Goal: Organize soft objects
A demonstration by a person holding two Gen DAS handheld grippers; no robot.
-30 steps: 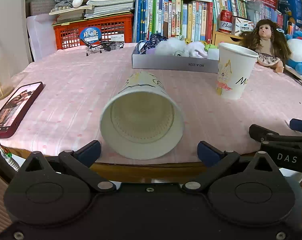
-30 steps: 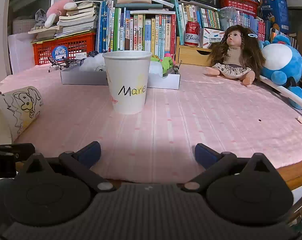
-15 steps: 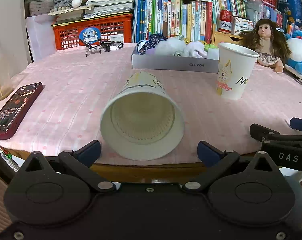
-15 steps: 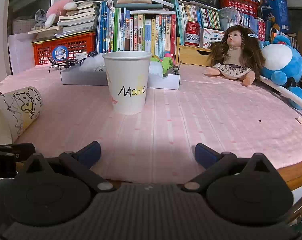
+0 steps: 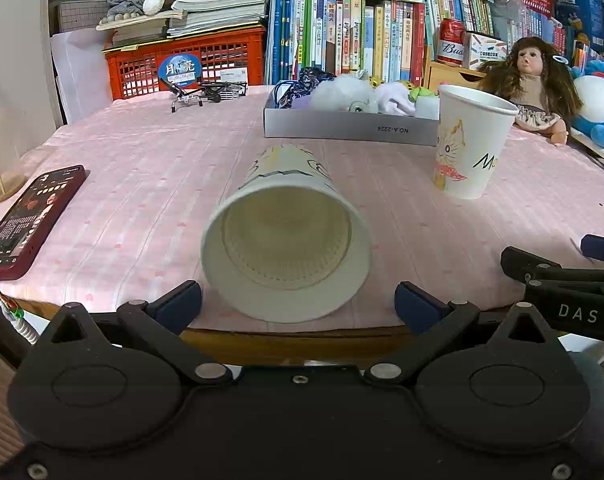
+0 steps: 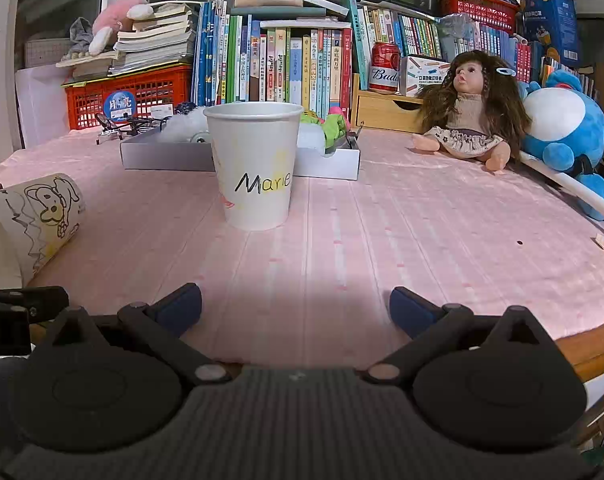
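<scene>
Left tongs (image 5: 298, 300) spread open, empty, facing the tipped paper cup (image 5: 286, 236) on the bench (image 5: 142, 184). Soft toys (image 5: 353, 94) lie in the grey tray (image 5: 341, 128) behind. Right tongs (image 6: 296, 306) spread open, empty, before the upright cup (image 6: 256, 164).

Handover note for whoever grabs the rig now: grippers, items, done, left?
Left gripper: open, empty, at the table edge facing the tipped cup, whose mouth points at it.
Right gripper: open, empty, in front of the upright "Marie" cup.
Soft toys sit in the grey tray behind both cups.
Done: nothing visibly moved into either cup.
Left: probably stand the tipped cup, then sort the soft toys.
</scene>
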